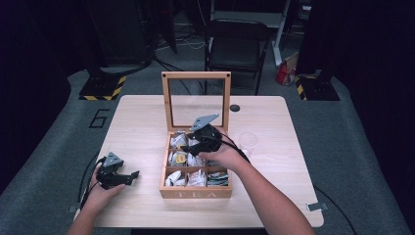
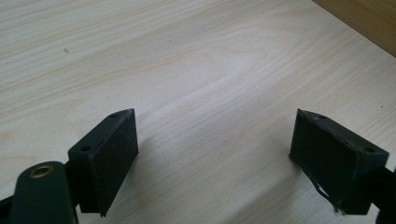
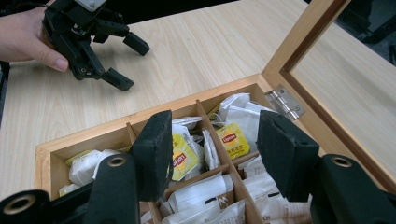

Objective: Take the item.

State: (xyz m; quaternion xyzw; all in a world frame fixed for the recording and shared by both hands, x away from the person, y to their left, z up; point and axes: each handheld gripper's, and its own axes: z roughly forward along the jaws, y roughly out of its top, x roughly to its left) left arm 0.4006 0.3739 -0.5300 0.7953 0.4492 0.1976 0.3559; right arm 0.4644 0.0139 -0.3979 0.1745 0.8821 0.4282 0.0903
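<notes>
Tea bags lie in the wooden box, which stands at the centre of the high view with its glass lid raised upright behind it.

At the lower left of the high view, your left gripper rests on the table, well apart from the box, and your left hand holds it from below. Its jaws stand spread with bare wood between them. In the left gripper view the two black pads are wide apart just above the table, and a brown edge of the box shows at the upper right corner of that frame. The same gripper appears at the upper left of the right gripper view, open, with fingers around its body.

At the centre of the high view, your right gripper hovers over the middle compartments of the box, and your right hand holds it over the right side of the box. In the right gripper view its jaws are spread, with nothing pinched between them. Between the pads you see a yellow Lipton bag in one compartment and the other yellow bag in the next one to the right. White bags fill the compartments at the bottom of that frame. The hinge sits at the middle right.

At the right of the box in the high view stands a clear cup, near your right wrist.
</notes>
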